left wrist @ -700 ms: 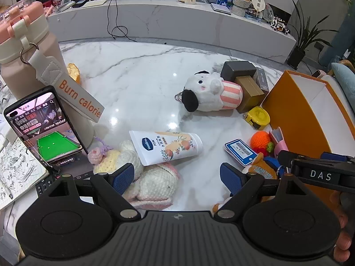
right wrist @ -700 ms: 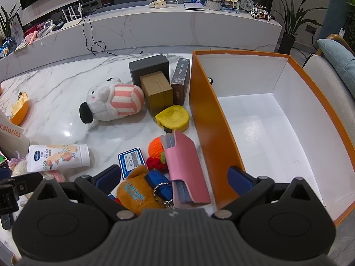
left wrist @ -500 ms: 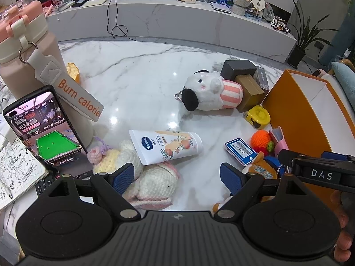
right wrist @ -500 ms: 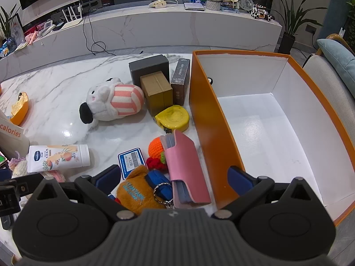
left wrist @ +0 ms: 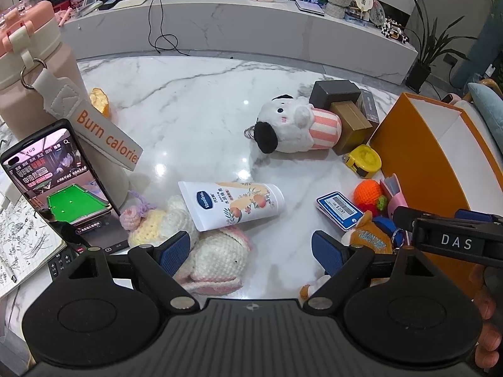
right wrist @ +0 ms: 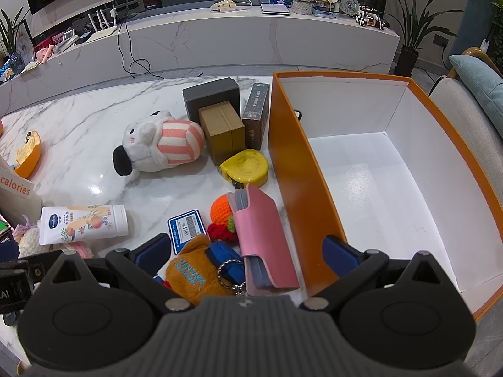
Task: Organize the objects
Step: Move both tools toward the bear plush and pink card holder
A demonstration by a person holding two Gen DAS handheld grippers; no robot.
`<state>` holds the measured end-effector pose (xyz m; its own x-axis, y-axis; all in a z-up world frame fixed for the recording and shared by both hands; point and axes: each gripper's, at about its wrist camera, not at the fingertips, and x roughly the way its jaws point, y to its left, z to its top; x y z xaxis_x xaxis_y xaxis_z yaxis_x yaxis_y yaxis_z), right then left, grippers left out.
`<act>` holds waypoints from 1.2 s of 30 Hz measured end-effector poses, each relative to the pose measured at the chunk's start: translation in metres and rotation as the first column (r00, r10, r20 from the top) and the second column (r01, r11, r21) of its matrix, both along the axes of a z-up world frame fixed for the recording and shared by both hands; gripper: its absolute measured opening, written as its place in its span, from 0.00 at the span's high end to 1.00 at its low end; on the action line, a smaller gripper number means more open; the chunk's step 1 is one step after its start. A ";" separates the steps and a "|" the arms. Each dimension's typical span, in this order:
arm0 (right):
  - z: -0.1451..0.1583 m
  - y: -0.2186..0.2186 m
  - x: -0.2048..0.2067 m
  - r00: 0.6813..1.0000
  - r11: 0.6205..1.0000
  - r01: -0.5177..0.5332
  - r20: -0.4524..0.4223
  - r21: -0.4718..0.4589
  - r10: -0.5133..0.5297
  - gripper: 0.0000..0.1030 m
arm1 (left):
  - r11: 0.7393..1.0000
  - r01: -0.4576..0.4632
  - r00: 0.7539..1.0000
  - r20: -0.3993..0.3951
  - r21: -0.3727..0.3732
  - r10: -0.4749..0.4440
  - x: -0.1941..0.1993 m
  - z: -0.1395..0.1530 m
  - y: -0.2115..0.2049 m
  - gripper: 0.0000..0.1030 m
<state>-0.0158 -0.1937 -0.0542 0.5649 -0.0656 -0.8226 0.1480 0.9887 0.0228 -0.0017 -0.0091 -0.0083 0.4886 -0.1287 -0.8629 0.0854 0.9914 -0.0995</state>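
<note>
My right gripper hung wide open and empty, its jaws straddling the near wall of the orange box, probably to pick from the clutter just left of that wall: a pink case leaning against it and a brown plush keychain, partly hidden under the tool. My left gripper, also open and empty, hovered further left of the box over a lotion tube lying across crocheted toys. The box was empty inside; its right edge was cut off.
</note>
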 end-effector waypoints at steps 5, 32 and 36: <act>0.001 -0.001 0.001 1.000 1.000 0.001 0.000 0.013 -0.001 0.01 | 0.999 0.045 0.999 0.006 -0.016 -0.045 -0.002 -0.001 -0.008 0.03; 0.017 -0.014 -0.010 0.994 0.991 -0.070 0.086 0.110 0.061 0.01 | 0.931 0.364 0.931 -0.049 0.038 -0.362 -0.004 -0.068 -0.090 0.03; 0.017 -0.016 -0.012 0.990 0.993 -0.096 0.106 0.075 0.088 0.01 | 0.928 0.372 0.928 -0.034 0.001 -0.372 -0.005 -0.072 -0.093 0.03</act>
<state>-0.0278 -0.2097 -0.0369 0.6470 0.0541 -0.7606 0.0494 0.9924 0.1126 -0.0067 -0.1020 -0.0804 0.3784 -0.2890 -0.8794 0.4448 0.8899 -0.1011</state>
